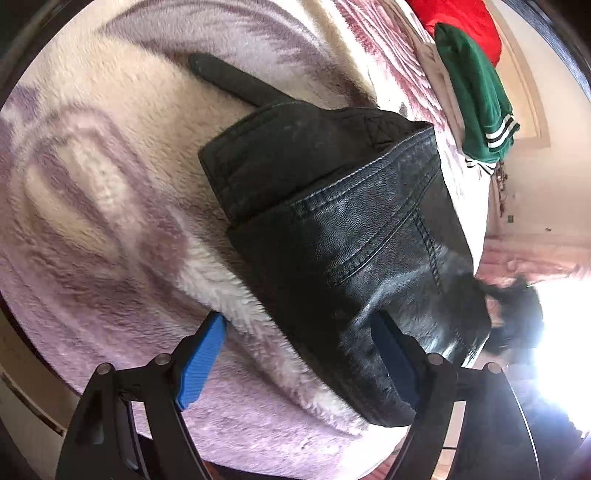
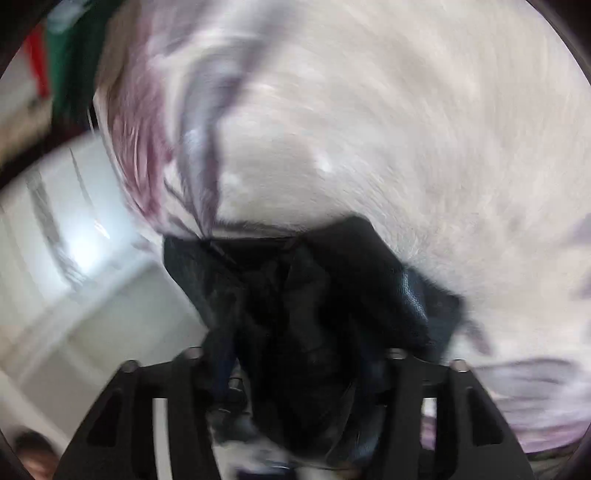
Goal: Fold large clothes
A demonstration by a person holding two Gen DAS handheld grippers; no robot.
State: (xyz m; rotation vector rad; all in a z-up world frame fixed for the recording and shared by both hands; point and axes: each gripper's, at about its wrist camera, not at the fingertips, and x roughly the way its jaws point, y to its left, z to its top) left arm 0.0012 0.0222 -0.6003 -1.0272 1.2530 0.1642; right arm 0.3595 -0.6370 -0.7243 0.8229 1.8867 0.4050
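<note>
Item: black leather jacket [image 1: 332, 229] — grained, grey-stitched seams, a flat strap poking out at its far end. We find it lying folded in a thick bundle on the plush lilac-and-cream blanket [image 1: 92, 221]. Our left gripper [image 1: 299, 365] has its blue-padded fingers [image 1: 201, 365] spread wide, one on either side of the jacket's near edge. The left view alone shows a green garment [image 1: 476, 96] and a red one [image 1: 461, 26] at the blanket's far side. The right view is blurred: dark jacket material [image 2: 295, 314] bunches between our right gripper [image 2: 295, 369] arms — we cannot tell whether those fingers pinch it
</note>
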